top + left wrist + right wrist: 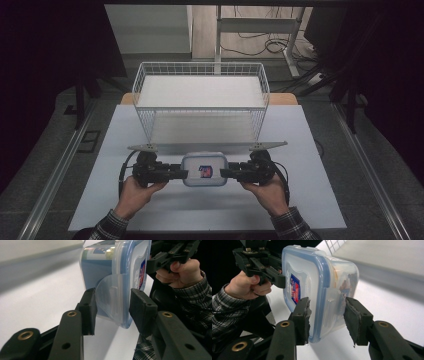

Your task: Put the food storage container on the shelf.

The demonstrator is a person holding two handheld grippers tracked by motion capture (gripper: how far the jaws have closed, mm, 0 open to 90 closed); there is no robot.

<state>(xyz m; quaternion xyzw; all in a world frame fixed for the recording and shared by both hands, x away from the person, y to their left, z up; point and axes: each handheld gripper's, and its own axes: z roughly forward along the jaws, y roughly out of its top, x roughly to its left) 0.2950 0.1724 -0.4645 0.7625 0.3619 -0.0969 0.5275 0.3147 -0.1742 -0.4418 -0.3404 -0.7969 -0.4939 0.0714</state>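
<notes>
Container (203,170) sits on the table (165,210) before the basket (200,95). Our left gripper (181,173) and right gripper (224,173) bracket its end clips, jaws part-open, apparently gripping nothing; lifting remains, we judge.

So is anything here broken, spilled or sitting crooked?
Nothing spilled or crooked. The lidded plastic box sits flat on the table, a gripper at each end, and the wire basket stands square behind it. One small flaw: the pad on the right gripper has a ragged, torn edge.

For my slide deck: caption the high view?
Two hand-held grippers, left and right, flank a lidded plastic container before a white wire basket.
</notes>
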